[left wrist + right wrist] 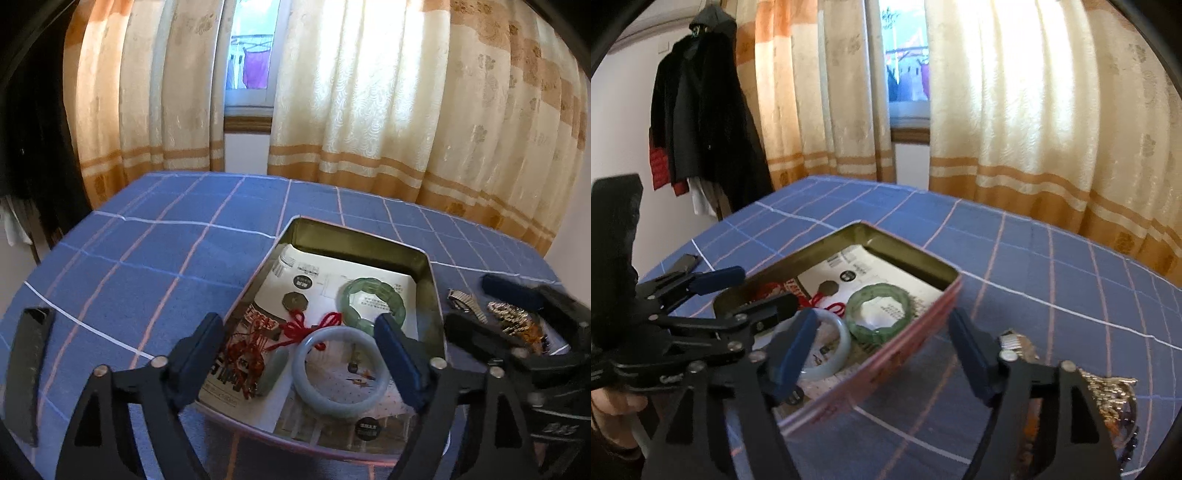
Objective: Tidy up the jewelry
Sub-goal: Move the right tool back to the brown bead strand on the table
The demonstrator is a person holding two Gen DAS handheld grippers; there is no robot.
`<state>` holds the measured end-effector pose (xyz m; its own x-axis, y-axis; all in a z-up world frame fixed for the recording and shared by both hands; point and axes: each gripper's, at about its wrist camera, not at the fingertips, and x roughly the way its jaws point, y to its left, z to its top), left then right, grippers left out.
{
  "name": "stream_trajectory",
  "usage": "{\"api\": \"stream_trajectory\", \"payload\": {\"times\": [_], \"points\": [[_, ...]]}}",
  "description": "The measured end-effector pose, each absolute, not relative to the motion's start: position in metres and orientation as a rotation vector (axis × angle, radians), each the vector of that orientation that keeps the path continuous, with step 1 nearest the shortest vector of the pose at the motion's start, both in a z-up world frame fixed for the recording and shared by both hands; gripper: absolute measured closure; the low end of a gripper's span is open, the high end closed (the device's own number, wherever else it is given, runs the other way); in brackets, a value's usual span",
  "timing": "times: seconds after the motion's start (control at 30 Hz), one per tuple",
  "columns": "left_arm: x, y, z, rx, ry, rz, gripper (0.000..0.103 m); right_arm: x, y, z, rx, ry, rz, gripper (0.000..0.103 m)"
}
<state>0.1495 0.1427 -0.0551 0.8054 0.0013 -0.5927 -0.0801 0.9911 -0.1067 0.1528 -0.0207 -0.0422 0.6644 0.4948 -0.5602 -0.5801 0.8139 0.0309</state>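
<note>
One open tin (431, 295) sits on the blue checked cloth (147, 266). Inside it lie two bangles: one pale blue-grey bangle (341, 371) and one green bangle (373, 301). There is also one red knotted cord (306, 328) with one dark coin-like pendant (292, 301). Outside the tin are one metal watch band (463, 301) and one heap of gold-coloured jewelry (515, 319), its pieces too tangled to count. Two grippers are in view.
</note>
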Motion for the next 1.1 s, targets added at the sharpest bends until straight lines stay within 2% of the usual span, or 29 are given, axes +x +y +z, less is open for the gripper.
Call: {"api": "stream_trajectory", "payload": {"times": [0.27,0.53,0.77,1.0,1.1], "points": [[0.14,0.111,-0.043,-0.031,0.599,0.048,0.017,0.15,-0.095,-0.039,-0.145,0.562,0.467,0.016],[0.142,0.066,-0.038,-0.042,0.568,-0.011,0.017,0.147,-0.176,-0.047,-0.096,0.599,0.313,0.015],[0.152,0.033,-0.045,0.003,0.587,-0.019,0.017,0.141,-0.173,-0.059,-0.161,0.651,0.356,0.015],[0.162,0.032,-0.056,0.022,0.618,0.016,0.017,0.144,-0.151,-0.073,-0.217,0.713,0.425,0.017],[0.163,0.035,-0.058,0.007,0.626,0.017,0.017,0.147,-0.141,-0.08,-0.248,0.746,0.439,0.023]]}}
